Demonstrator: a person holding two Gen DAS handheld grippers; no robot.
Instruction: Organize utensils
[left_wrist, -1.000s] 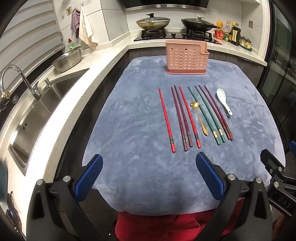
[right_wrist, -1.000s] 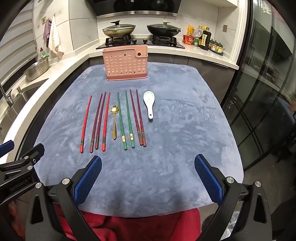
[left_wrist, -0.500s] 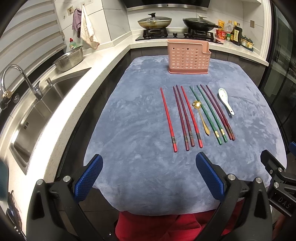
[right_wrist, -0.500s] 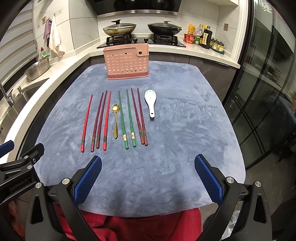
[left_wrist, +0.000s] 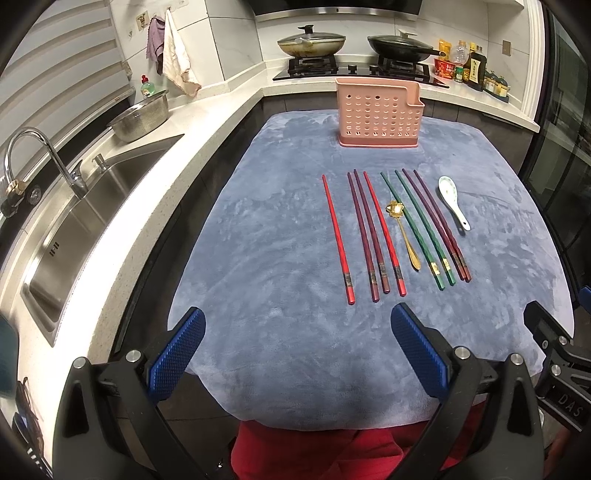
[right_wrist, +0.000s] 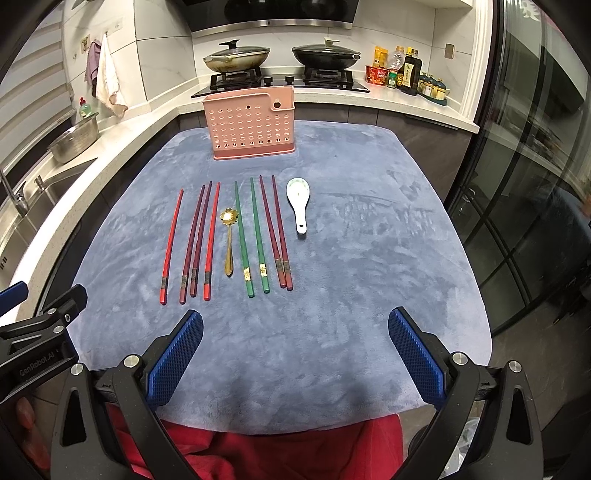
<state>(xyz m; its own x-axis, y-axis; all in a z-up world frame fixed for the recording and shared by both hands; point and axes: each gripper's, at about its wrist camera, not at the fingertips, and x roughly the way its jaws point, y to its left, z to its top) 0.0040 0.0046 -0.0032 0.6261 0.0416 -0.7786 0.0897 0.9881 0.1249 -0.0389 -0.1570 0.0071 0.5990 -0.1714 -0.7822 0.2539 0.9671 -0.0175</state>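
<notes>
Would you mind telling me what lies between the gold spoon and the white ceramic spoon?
Four chopsticks: the green pair, then the dark red pair next to the white ceramic spoon. The right wrist view shows it best, with the gold spoon to their left.

Pink utensil holder (right_wrist: 253, 127) interior hidden behind perforated front wall. Labels on condiment bottles (right_wrist: 406, 75) too small to read. Sink (left_wrist: 74, 236) cut off at left edge. Glass door (right_wrist: 535, 184) reflections blurred.
</notes>
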